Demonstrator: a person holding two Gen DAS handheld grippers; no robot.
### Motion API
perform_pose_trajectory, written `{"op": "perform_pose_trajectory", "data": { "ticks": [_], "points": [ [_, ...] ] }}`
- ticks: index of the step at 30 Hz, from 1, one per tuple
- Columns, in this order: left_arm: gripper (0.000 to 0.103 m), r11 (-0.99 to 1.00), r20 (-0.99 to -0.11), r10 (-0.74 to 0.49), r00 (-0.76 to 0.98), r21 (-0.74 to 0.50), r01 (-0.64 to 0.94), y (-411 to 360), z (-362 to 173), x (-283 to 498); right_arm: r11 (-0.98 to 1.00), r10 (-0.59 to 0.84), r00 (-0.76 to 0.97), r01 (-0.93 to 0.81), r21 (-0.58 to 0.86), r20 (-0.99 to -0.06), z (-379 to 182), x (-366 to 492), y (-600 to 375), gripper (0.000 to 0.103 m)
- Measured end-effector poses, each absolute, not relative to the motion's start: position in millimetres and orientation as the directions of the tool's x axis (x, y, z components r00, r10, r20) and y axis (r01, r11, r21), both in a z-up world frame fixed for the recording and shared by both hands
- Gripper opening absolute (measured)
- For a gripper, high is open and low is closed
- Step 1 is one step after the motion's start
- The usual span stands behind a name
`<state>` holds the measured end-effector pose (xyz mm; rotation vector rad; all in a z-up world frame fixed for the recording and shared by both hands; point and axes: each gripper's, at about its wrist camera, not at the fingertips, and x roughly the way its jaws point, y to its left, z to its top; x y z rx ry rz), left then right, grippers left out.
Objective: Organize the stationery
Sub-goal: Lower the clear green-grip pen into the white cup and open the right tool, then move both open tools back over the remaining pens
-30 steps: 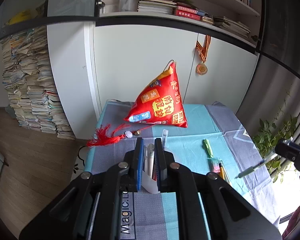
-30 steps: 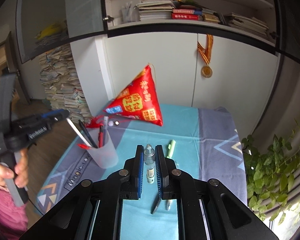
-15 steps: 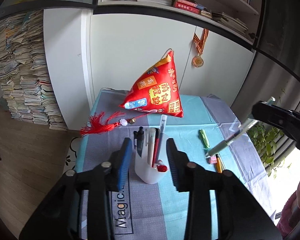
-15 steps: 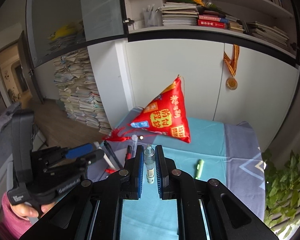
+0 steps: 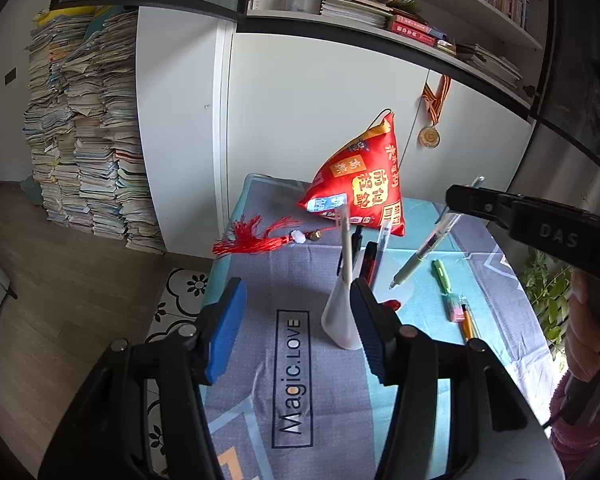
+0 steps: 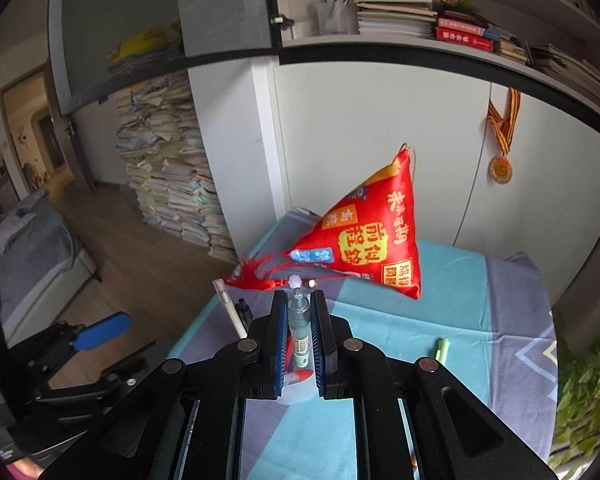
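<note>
L gripper (image 5: 296, 316) off pen cup (image 5: 342, 320) now, jaws opening, empty; R gripper (image 6: 299, 334) clamping green pen (image 6: 299, 330), tip nearing cup — drop-in next.

The tablecloth (image 5: 300, 420) on the counter reads "Magic.LOVE" in a dark frame. Beyond it, the red pouch (image 5: 364, 192) carries yellow Chinese characters. The right gripper (image 5: 464, 200) body shows "DAS".
</note>
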<state>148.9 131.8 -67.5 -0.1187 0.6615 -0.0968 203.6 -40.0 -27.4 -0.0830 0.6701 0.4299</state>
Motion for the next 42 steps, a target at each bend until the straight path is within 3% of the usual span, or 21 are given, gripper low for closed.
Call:
{"op": "perform_pose_trajectory", "data": {
  "ticks": [19, 31, 42],
  "points": [
    [0.054, 0.985, -0.631, -0.159, 0.759, -0.149, 0.082, 128.8, -80.7, 148.2, 0.921, 0.333, 0.605, -0.373, 0.112, -0.723, -75.7, 240.0, -34.0, 0.012],
    [0.055, 0.984, -0.623, -0.178, 0.762, -0.132, 0.121, 110.0, -75.8, 143.3, 0.92, 0.36, 0.643, -0.362, 0.146, -0.676, -54.4, 216.1, -68.5, 0.012],
    [0.055, 0.965, -0.601, -0.256, 0.757, -0.11, 0.238, 63.3, -67.2, 133.7, 0.968, 0.241, 0.655, -0.21, 0.134, -0.716, -71.5, 202.0, -142.0, 0.012]
  ]
}}
